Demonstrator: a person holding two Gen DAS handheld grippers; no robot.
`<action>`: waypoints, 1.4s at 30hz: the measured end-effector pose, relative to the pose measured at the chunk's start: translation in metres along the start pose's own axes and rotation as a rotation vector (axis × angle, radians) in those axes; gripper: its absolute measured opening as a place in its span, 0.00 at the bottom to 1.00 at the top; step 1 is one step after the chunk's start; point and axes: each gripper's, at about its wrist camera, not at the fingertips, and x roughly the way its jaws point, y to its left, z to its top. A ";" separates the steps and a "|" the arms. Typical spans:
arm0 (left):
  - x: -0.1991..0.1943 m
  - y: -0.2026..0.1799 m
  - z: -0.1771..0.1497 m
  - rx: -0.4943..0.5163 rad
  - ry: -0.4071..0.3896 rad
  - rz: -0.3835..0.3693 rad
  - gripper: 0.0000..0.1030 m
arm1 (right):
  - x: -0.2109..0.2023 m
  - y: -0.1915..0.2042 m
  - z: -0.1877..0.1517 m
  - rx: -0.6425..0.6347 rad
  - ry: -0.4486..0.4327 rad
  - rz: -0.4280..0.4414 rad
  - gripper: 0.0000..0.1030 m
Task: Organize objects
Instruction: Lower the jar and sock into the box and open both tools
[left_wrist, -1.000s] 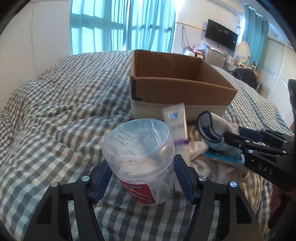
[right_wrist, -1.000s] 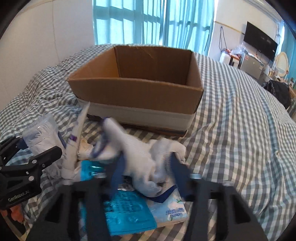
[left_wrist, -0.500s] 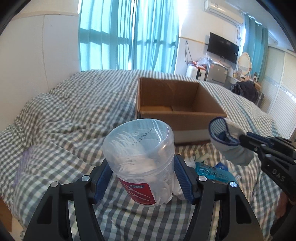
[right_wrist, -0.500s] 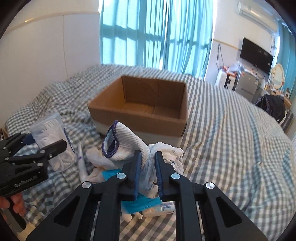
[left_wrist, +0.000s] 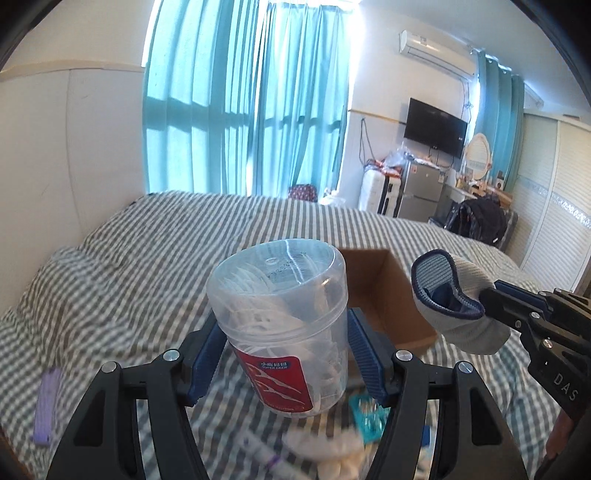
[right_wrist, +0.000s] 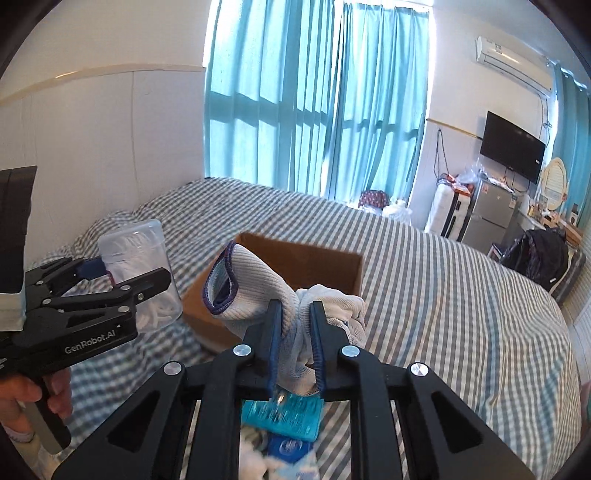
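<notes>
My left gripper (left_wrist: 284, 354) is shut on a clear plastic jar of cotton swabs (left_wrist: 284, 332) with a red label, held up above the bed; it also shows in the right wrist view (right_wrist: 140, 266). My right gripper (right_wrist: 295, 332) is shut on a white knit glove with a blue cuff (right_wrist: 258, 291), also lifted; the glove shows in the left wrist view (left_wrist: 450, 299). An open cardboard box (right_wrist: 314, 258) sits on the checked bed behind both, partly hidden (left_wrist: 388, 291).
Below the grippers lie a teal packet (right_wrist: 284, 413), a blue packet (right_wrist: 288, 448) and white cloth (left_wrist: 332, 454) on the checked bedspread (right_wrist: 443, 295). A purple object (left_wrist: 46, 410) lies at the bed's left edge. Curtains, a TV and a fridge stand behind.
Both grippers have risen and tilted up, carrying the jar and the glove higher above the bed. The box now sits lower in both views.
</notes>
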 end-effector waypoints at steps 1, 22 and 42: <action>0.006 0.001 0.006 0.002 -0.003 -0.003 0.65 | 0.005 -0.003 0.006 0.001 -0.002 -0.002 0.14; 0.149 -0.033 0.033 0.146 0.074 -0.078 0.65 | 0.177 -0.040 0.063 -0.006 0.102 0.022 0.14; 0.159 -0.026 0.008 0.108 0.144 -0.073 0.80 | 0.191 -0.060 0.035 0.106 0.170 0.070 0.38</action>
